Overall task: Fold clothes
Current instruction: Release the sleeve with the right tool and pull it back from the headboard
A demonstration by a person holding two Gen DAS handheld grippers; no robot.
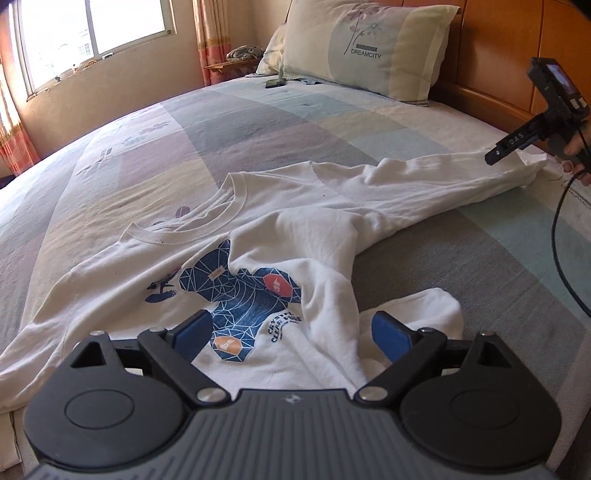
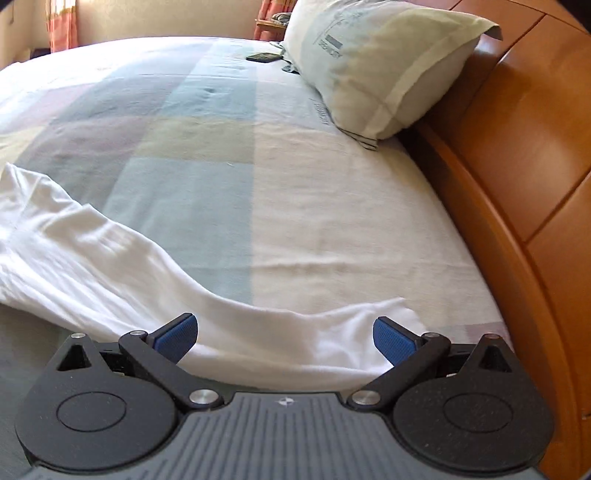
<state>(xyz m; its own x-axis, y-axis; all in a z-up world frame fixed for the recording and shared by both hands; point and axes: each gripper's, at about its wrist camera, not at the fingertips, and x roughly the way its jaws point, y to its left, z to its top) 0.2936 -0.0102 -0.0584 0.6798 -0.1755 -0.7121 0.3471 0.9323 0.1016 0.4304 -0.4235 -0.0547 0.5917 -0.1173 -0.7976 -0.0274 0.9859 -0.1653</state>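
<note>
A white long-sleeved shirt (image 1: 280,229) with a blue geometric print (image 1: 243,291) lies rumpled on the bed. One sleeve (image 1: 436,177) stretches toward the headboard. My left gripper (image 1: 291,332) is open, its blue pads (image 1: 194,334) on either side of the crumpled chest and near sleeve. My right gripper (image 2: 282,338) is open over the far sleeve's cuff end (image 2: 332,332), which lies flat between the pads (image 2: 391,339). In the left wrist view the right gripper (image 1: 517,147) hovers at that cuff.
The bed has a pastel checked cover (image 2: 221,147). A pillow (image 1: 369,48) and a dark phone (image 1: 275,83) lie near the wooden headboard (image 2: 517,166). A window (image 1: 92,33) and curtains are at the far side. A black cable (image 1: 561,258) hangs from the right gripper.
</note>
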